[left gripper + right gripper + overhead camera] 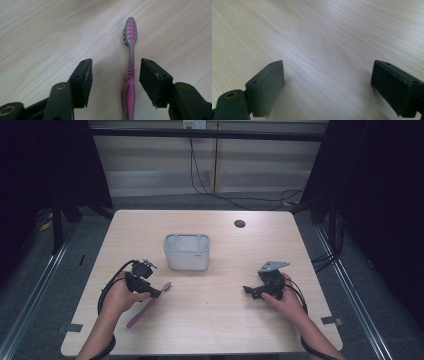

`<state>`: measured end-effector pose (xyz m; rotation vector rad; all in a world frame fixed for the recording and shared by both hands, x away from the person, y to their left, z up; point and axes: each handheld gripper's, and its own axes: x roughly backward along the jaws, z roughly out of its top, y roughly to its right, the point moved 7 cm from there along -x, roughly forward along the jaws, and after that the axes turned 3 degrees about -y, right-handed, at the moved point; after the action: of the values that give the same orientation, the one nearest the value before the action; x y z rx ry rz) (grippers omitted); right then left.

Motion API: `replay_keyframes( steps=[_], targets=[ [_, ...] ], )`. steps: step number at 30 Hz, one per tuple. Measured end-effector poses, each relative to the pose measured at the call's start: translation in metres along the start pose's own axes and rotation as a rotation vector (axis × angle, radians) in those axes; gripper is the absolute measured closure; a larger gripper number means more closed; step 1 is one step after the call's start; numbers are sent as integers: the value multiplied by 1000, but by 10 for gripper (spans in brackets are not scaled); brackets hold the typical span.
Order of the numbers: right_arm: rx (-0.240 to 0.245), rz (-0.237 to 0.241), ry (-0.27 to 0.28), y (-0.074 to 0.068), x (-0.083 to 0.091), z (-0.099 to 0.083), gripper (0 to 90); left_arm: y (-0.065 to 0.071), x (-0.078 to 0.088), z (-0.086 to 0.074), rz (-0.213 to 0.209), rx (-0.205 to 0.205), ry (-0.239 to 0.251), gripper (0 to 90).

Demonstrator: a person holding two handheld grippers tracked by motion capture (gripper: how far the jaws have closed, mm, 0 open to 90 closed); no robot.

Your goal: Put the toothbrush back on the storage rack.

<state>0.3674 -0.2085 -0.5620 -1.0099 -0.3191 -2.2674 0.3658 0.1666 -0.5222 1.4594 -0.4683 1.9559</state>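
A pink and grey toothbrush (149, 306) lies flat on the wooden table (215, 320), head pointing away from the person. In the left gripper view the toothbrush (130, 75) runs lengthwise between the two black jaws, nearer the right-hand pad (150, 77), and neither pad touches it. My left gripper (154, 292) (115, 67) is open and held low over the handle. My right gripper (248, 291) (327, 72) is open above bare wood at the right of the table, nothing between its jaws.
A pale grey rectangular tub (186, 260) stands upright at the middle of the table, beyond both grippers. A dark round cable hole (240, 223) sits near the far edge. Cables trail on the floor behind the table.
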Motion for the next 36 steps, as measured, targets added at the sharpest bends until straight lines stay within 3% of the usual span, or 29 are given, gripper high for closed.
replay_keyframes(
  steps=[11, 16, 20, 23, 36],
  targets=[
    [0, 0, 0, 0, 0, 0, 111, 6, -7, 4, -15, -14, -30, 496],
    [0, 0, 0, 0, 0, 0, 111, 7, -10, 5, -12, -38, -58, 520],
    [0, 0, 0, 0, 0, 0, 111, 9, -11, 7, -7, -31, -51, 543],
    [0, 0, 0, 0, 0, 0, 111, 10, -12, 9, -2, -52, -60, 550],
    [0, 0, 0, 0, 0, 0, 111, 11, -18, 11, 2, -63, -96, 632]
  ],
)
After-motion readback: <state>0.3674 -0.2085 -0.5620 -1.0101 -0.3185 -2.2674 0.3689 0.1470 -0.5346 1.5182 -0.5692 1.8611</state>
